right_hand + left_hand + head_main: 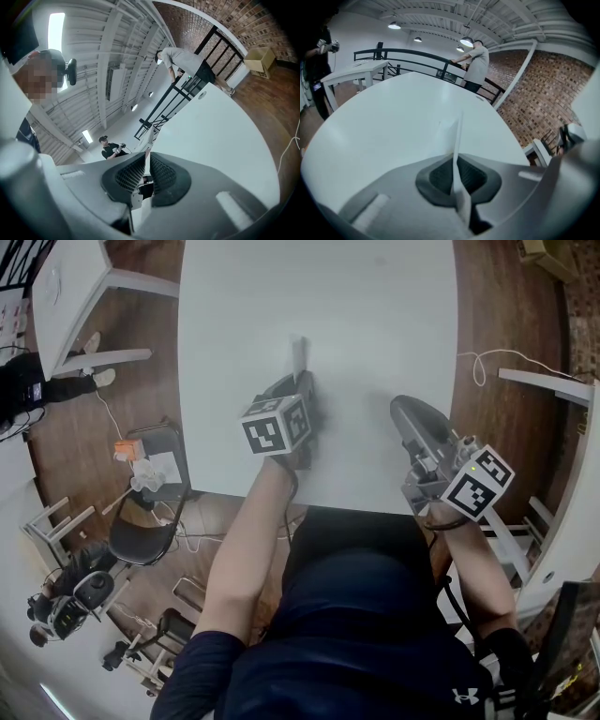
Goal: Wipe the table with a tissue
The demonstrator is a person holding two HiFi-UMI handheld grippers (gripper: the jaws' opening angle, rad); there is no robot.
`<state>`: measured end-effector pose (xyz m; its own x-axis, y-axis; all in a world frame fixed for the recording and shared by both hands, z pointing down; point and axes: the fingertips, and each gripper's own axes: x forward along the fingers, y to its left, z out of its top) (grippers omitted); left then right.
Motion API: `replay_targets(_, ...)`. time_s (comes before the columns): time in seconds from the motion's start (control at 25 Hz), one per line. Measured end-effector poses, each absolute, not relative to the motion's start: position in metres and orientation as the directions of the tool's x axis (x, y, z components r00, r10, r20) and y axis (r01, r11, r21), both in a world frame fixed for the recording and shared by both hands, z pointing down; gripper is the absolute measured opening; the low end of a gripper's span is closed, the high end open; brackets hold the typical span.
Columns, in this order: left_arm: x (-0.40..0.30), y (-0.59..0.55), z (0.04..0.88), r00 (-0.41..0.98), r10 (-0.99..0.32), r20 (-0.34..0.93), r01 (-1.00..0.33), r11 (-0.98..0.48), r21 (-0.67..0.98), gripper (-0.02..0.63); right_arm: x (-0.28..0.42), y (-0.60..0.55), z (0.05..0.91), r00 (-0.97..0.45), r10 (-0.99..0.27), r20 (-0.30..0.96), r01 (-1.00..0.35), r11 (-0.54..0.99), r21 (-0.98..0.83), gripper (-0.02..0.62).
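Jaws of the left gripper (457,174) pinch the tissue (452,136) edge near the tabletop's (375,315) near edge (limp, tearable); right gripper's (146,171) barely parted, empty.

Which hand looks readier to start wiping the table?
Left. The left gripper is clamped on the tissue and points out over the white table. The right gripper holds nothing and sits near the table's near edge.
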<state>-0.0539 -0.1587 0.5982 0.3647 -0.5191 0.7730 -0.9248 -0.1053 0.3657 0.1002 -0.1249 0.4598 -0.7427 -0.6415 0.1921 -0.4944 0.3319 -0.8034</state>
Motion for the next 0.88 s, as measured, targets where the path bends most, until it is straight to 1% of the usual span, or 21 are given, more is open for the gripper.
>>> replay_targets(0.4, 0.014, -0.152, 0.597, 0.452, -0.456, 0.767, -0.892, -0.211, 0.401, 0.005, 0.117, -0.127, 0.455, -0.729, -0.659, 0.185, -0.501, 0.331, -0.800, 0.034)
replay_targets(0.6, 0.029, -0.151, 0.599, 0.461, -0.434, 0.774, -0.888, -0.219, 0.405, 0.005, 0.130, -0.125, 0.454, -0.715, -0.673, 0.188, -0.508, 0.317, -0.801, 0.034)
replay_targets(0.76, 0.038, -0.150, 0.596, 0.491, -0.421, 0.763, -0.870, -0.200, 0.450, 0.005, 0.136, -0.124, 0.453, -0.708, -0.681, 0.187, -0.513, 0.315, -0.798, 0.032)
replay_targets(0.88, 0.058, -0.148, 0.594, 0.559, -0.402, 0.725, -0.827, -0.216, 0.519, 0.005, 0.136, -0.125, 0.454, -0.708, -0.681, 0.190, -0.516, 0.315, -0.797, 0.031)
